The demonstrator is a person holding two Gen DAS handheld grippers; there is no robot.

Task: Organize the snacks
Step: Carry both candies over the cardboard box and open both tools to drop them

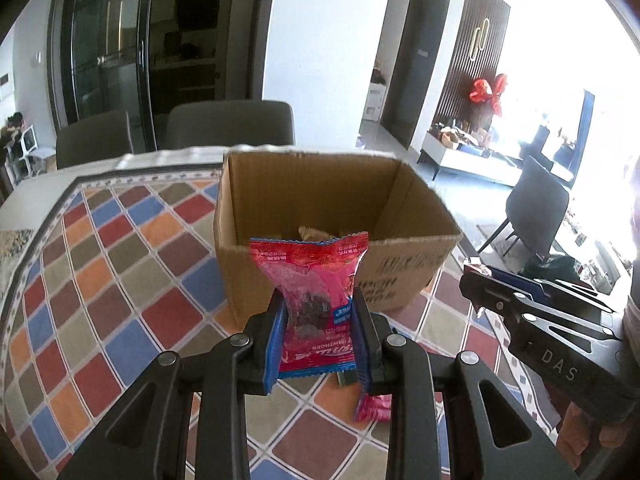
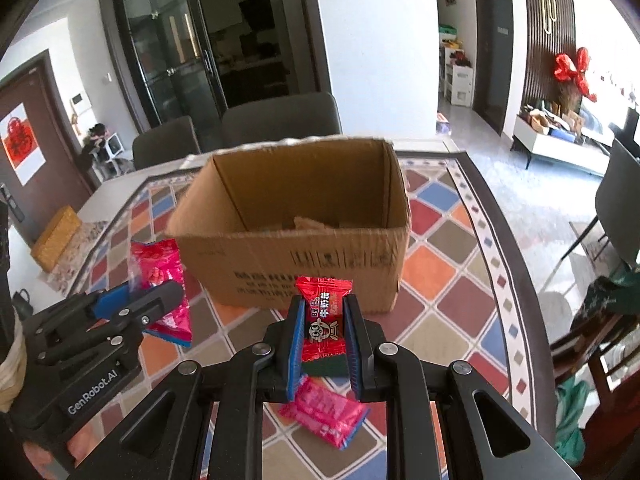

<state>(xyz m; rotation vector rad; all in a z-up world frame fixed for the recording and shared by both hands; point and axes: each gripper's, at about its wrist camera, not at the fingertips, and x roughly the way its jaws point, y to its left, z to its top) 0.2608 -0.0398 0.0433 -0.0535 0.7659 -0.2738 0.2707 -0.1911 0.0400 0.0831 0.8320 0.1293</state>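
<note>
An open cardboard box (image 1: 280, 272) (image 2: 280, 256) stands on the patterned tablecloth, with some snacks low inside. My left gripper (image 1: 318, 320) is shut on a pink hawthorn snack packet (image 1: 316, 296), held upright just in front of the box; it also shows in the right wrist view (image 2: 160, 276). My right gripper (image 2: 322, 328) is shut on a small red milk candy (image 2: 322, 316), held in front of the box's near wall. The right gripper also shows at the right of the left wrist view (image 1: 480, 276). Another pink packet (image 2: 324, 412) (image 1: 374, 408) lies on the cloth below the grippers.
The tablecloth (image 1: 120, 280) has coloured diamond patches. A dark green object (image 2: 324, 368) lies under the right gripper. Two grey chairs (image 2: 280, 120) stand behind the table, another chair (image 1: 536, 212) at the right. A yellow box (image 2: 56, 236) sits at the table's left.
</note>
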